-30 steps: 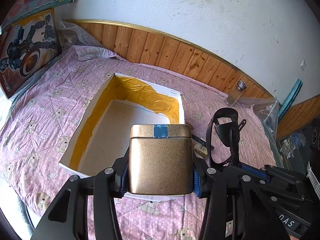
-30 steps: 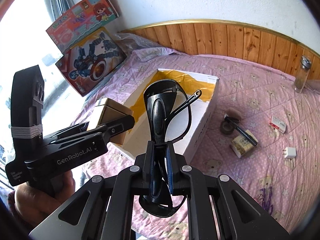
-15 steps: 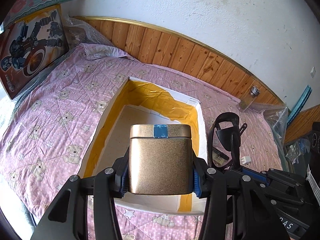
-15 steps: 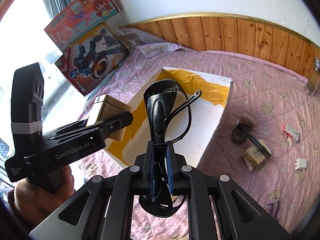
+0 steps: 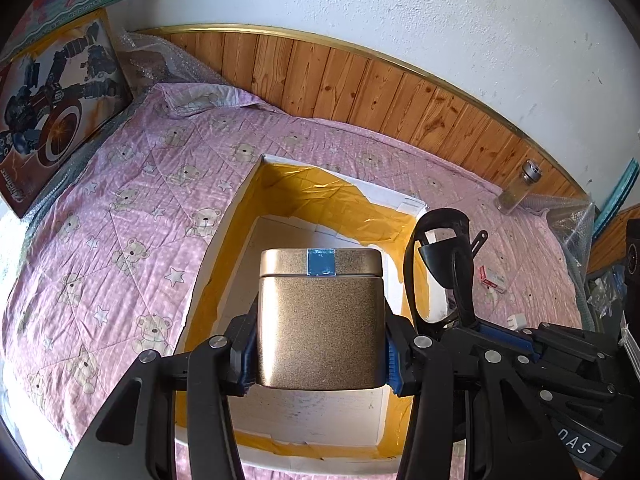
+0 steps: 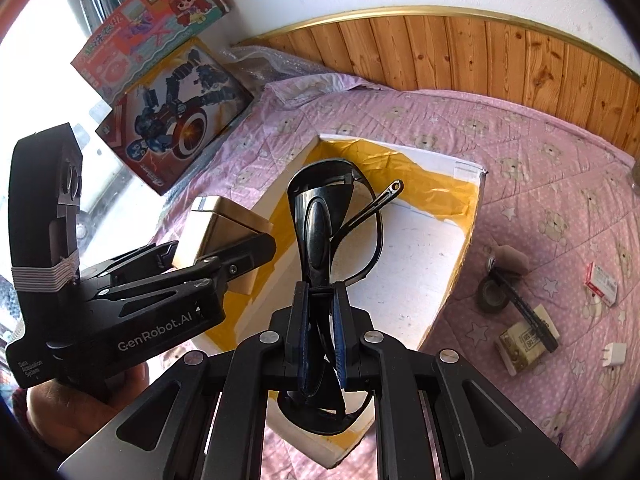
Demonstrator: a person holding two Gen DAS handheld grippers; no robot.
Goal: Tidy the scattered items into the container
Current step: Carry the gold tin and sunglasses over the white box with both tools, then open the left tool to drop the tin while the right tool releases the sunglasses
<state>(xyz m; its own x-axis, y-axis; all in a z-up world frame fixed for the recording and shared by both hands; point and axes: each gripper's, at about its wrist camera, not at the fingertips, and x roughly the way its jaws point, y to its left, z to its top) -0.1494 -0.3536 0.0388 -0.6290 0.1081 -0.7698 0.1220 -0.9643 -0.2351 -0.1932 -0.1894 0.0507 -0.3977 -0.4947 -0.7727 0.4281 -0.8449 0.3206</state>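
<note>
My left gripper (image 5: 320, 354) is shut on a gold tin (image 5: 320, 316) with a blue tape strip on its lid, held above the open white box (image 5: 224, 252) lined with yellow tape. Black sunglasses (image 6: 320, 232) stand upright in my right gripper (image 6: 320, 344), which is shut on them over the box (image 6: 440, 184). In the right wrist view the left gripper (image 6: 224, 256) with the tin (image 6: 216, 228) hangs over the box's left side. The sunglasses (image 5: 444, 264) show at the right of the left wrist view.
On the pink bear quilt (image 6: 560, 168) right of the box lie a tape roll (image 6: 494, 294), a pen (image 6: 524, 306), a small carton (image 6: 524, 344), a white plug (image 6: 614, 354) and a red-and-white packet (image 6: 602, 282). A glass jar (image 5: 520, 188) stands by the wood panelling. Toy boxes (image 6: 168, 108) lean at the left.
Both grippers have moved forward over the box with the tin and sunglasses still held; the box now lies under them and its floor fills more of both views.
</note>
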